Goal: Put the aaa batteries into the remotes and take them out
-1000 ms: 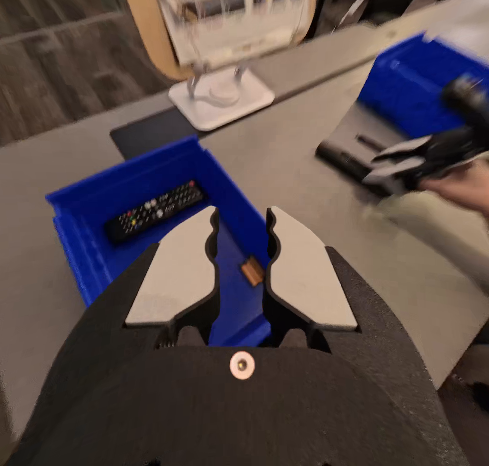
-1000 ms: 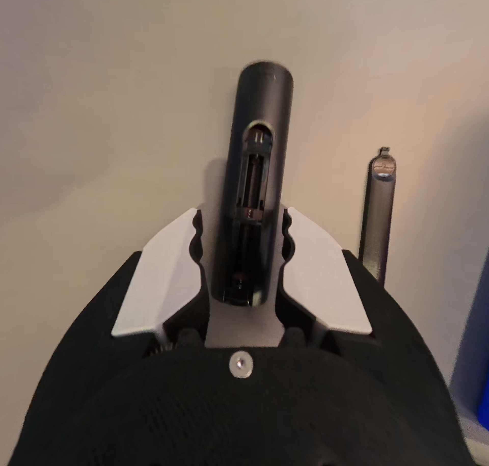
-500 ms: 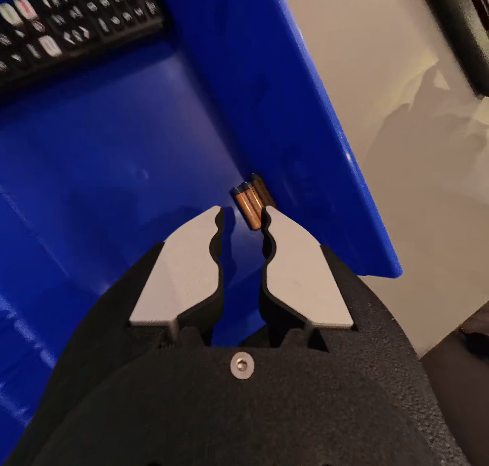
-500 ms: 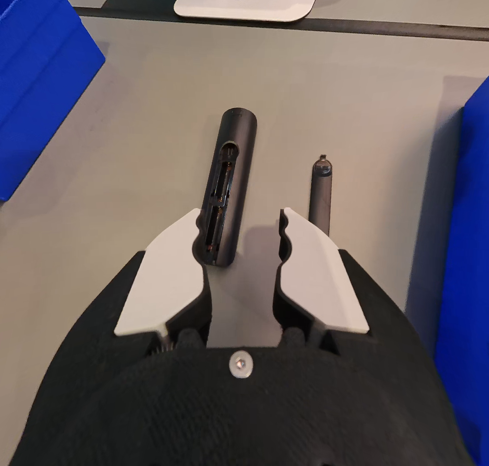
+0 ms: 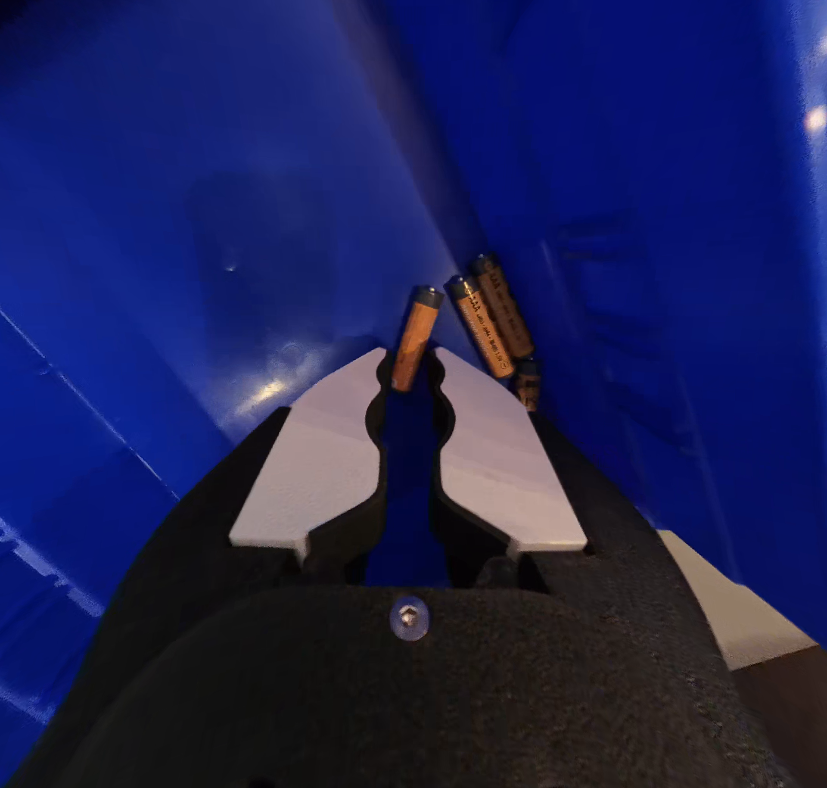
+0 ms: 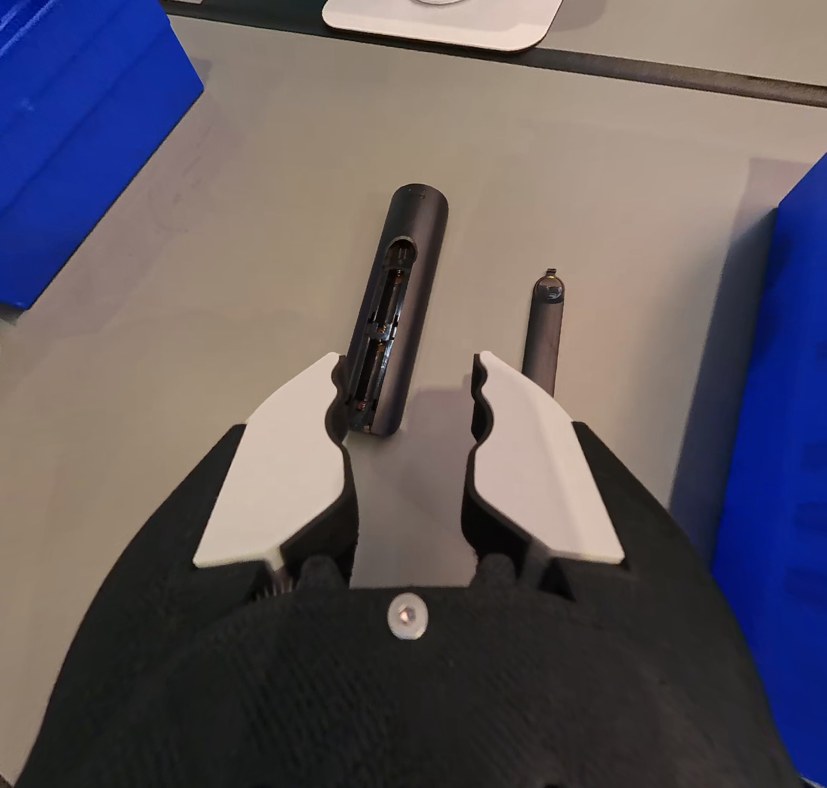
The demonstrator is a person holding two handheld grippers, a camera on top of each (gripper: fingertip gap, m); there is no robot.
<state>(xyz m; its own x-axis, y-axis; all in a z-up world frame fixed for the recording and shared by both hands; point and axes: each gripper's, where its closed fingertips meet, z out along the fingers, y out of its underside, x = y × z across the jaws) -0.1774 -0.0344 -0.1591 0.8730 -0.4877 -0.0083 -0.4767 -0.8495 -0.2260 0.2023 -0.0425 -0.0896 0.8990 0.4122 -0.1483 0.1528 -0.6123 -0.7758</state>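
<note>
In the left wrist view my left gripper (image 5: 409,354) is deep in a blue bin (image 5: 223,184). Its fingertips are shut on one orange AAA battery (image 5: 415,339), which stands tilted between them. Two more batteries (image 5: 485,325) lie side by side against the bin's right wall, with another (image 5: 528,384) just below them. In the right wrist view my right gripper (image 6: 408,359) is open and empty over the grey table (image 6: 223,274). A slim black remote (image 6: 398,310) lies under it with its battery compartment open upward, its near end beside my left fingertip. The remote's cover (image 6: 543,323) lies to its right.
A blue bin (image 6: 80,117) stands at the left of the table and another (image 6: 783,408) at the right edge. A white stand base (image 6: 447,10) sits at the back on a dark strip. In the left wrist view, a strip of table (image 5: 725,605) shows beyond the bin wall.
My left gripper went down into the bin's corner and closed on one battery, drawing it apart from the others. My right gripper stayed open and drew back slightly from the remote.
</note>
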